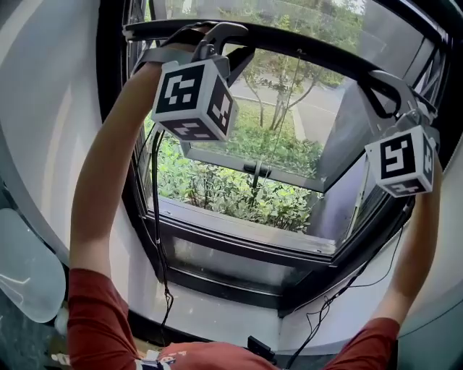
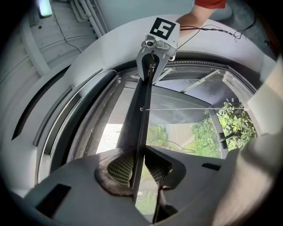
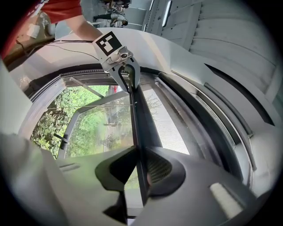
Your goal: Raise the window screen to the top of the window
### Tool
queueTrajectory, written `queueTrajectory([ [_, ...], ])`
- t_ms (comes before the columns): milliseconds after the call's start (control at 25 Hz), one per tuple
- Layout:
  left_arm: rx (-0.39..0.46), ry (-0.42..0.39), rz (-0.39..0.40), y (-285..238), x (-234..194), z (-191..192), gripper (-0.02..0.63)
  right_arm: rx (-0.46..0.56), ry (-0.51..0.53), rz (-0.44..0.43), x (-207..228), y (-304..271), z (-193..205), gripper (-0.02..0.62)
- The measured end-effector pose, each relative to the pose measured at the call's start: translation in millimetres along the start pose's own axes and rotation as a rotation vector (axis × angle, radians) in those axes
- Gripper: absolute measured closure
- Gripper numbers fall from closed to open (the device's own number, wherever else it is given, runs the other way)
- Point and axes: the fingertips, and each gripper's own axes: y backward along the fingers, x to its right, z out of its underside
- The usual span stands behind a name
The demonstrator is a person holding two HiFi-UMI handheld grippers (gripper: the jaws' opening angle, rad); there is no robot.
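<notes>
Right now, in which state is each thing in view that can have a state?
Left hand-held gripper: shut on the screen bar.
Right hand-held gripper: shut on the screen bar.
Screen bar: raised high, just short of the top frame.
Window sash: swung open outward.

2 arms are reaching up and forward, elbows nearly straight: left arm [image 1: 108,166], right arm [image 1: 418,246]. Left gripper [image 2: 139,170] is clamping the bar [image 2: 142,110], pads pressing on both faces. Right gripper [image 3: 142,170] is gripping likewise, well apart, at the bar's other end.
</notes>
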Motion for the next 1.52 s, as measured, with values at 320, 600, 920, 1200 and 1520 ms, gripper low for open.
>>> queueTrajectory([
  [320, 0.0, 0.009, 0.038, -15.3, -44.2, -1.0, 0.525, -0.001, -0.009, 0.011, 45.9, -13.7, -6.8, 0.515],
  [600, 0.003, 0.01, 0.006, -29.5, -76.9, -4.0, 0.525, -0.01, -0.002, 0.031, 78.7, -24.4, -8.3, 0.512],
  [920, 0.003, -0.006, -0.016, -39.3, -98.1, -4.8, 0.525, -0.01, -0.003, 0.059, 102.1, -31.4, -9.1, 0.509],
  [1200, 0.0, -0.017, -0.06, -43.9, -137.3, -12.2, 0.522, -0.014, 0.001, 0.088, 136.7, -37.6, -17.9, 0.506],
  [1520, -0.005, -0.013, -0.081, -54.5, -163.0, -14.2, 0.52, -0.026, -0.009, 0.104, 164.6, -45.6, -21.3, 0.503],
])
